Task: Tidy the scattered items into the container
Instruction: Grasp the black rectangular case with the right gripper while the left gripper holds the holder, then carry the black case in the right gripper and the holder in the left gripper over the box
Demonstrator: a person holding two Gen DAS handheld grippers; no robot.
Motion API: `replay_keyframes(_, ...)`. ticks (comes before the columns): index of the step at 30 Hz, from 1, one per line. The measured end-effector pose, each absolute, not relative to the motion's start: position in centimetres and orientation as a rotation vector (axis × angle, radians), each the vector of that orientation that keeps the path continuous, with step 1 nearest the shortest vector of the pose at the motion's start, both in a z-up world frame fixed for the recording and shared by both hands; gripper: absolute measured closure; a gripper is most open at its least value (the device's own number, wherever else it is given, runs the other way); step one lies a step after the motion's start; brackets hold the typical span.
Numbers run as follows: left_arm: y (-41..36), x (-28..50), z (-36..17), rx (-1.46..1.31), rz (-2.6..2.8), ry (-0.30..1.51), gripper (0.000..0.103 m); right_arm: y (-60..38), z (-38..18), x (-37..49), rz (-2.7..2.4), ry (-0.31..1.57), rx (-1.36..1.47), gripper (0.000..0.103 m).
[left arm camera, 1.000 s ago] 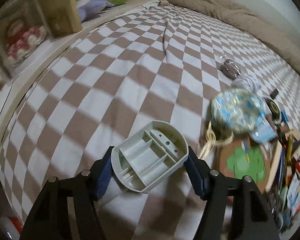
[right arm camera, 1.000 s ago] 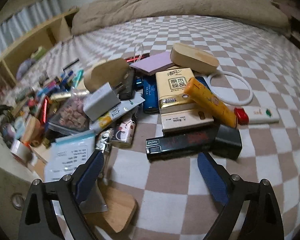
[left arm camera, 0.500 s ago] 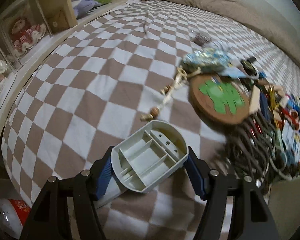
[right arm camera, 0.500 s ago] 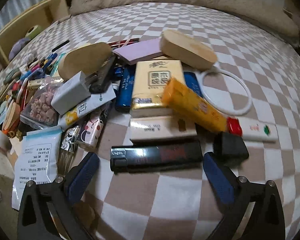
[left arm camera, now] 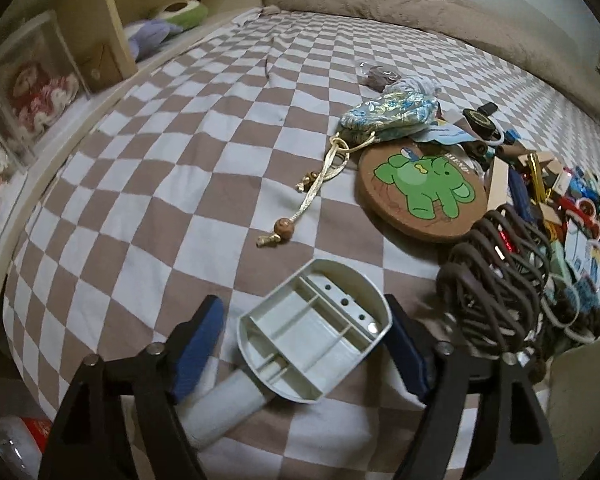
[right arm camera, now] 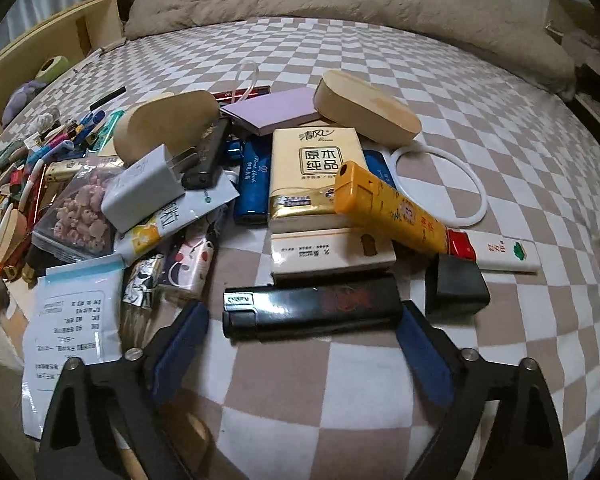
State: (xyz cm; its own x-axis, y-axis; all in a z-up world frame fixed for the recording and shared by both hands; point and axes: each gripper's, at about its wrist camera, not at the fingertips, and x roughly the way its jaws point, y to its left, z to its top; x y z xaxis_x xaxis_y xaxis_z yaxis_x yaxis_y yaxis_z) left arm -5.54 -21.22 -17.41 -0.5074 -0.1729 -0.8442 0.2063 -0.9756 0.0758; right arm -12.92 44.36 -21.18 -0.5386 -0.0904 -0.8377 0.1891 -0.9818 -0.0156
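A pale grey plastic holder point(left arm camera: 314, 338) with a handle is seen between the fingers of the left gripper point(left arm camera: 304, 346). Its inside is divided into small compartments and nothing is seen in them. The right pad touches its rim, but a gap is left at the left pad, so a firm grip cannot be told. It is above the checked bedcover point(left arm camera: 172, 168). The right gripper point(right arm camera: 300, 344) is spread around a black lighter point(right arm camera: 312, 306). Behind it, a yellow tube point(right arm camera: 390, 208) is laid over a tissue pack point(right arm camera: 306, 174).
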Motion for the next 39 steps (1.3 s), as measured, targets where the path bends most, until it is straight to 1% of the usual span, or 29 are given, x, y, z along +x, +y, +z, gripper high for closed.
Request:
replay_keyframes(3,-21.7,-5.4,-17.6,1.417,-2.582,0.031,0.020,44.1,-20.9,-12.4,-2.639,0.156,1.398,0.021)
replay_keyframes(4,-21.8,-5.4,-17.6,1.417,-2.588,0.039,0.023,44.1,-20.9,-12.2,-2.650,0.157,1.395,0.022)
replay_keyframes(5,-22.0,-5.3,-17.5,1.413,-2.591,0.048,0.028,44.1,-20.9,-12.1,-2.658,0.145,1.396,0.022)
replay_keyframes(6,-22.1,-5.2,-17.4,1.404,-2.592,0.054,0.038,44.2,-20.9,-11.9,-2.662,0.136,1.394,0.022)
replay_keyframes(9,-22.2,-5.0,-17.1,1.413,-2.590,0.083,0.038,44.1,-20.7,-11.7,-2.671,0.113,1.394,0.022)
replay_keyframes(12,-21.9,-4.9,-16.7,1.403,-2.581,0.058,0.038,44.1,-20.6,-11.3,-2.682,0.087,1.397,0.022)
replay_keyframes(15,-21.8,-4.8,-15.8,1.368,-2.593,0.071,0.038,44.4,-20.2,-11.1,-2.702,0.049,1.401,0.022)
replay_keyframes(20,-21.0,-4.1,-13.9,1.305,-2.637,0.085,0.039,44.3,-18.9,-10.5,-2.709,-0.086,1.374,0.022)
replay_keyframes(21,-20.9,-4.0,-13.6,1.295,-2.649,0.086,0.040,44.2,-18.4,-10.2,-2.712,-0.095,1.366,0.022)
replay_keyframes(24,-20.1,-3.5,-12.1,1.250,-2.699,0.097,0.048,43.7,-16.9,-9.1,-2.717,-0.162,1.306,0.022)
replay_keyframes(26,-19.6,-3.1,-11.2,1.227,-2.743,0.121,0.049,43.3,-15.5,-7.7,-2.723,-0.214,1.261,0.022)
replay_keyframes(29,-18.8,-2.7,-10.4,1.212,-2.780,0.119,0.050,42.3,-13.9,-6.1,-2.740,-0.239,1.209,0.022)
replay_keyframes(31,-18.5,-2.6,-10.4,1.227,-2.792,0.119,0.056,42.0,-13.0,-5.2,-2.741,-0.267,1.175,0.022)
replay_keyframes(35,-18.9,-2.8,-10.6,1.240,-2.781,0.116,0.056,41.0,-11.8,-3.6,-2.735,-0.305,1.133,0.022)
replay_keyframes(36,-19.2,-2.9,-10.8,1.250,-2.775,0.133,0.053,40.8,-11.6,-3.3,-2.732,-0.308,1.122,0.022)
replay_keyframes(37,-19.5,-3.0,-10.9,1.260,-2.768,0.145,0.044,40.5,-11.2,-3.0,-2.724,-0.307,1.104,0.022)
replay_keyframes(39,-20.0,-3.1,-11.3,1.263,-2.753,0.143,0.034,39.6,-10.0,-2.5,-2.708,-0.296,1.061,0.022)
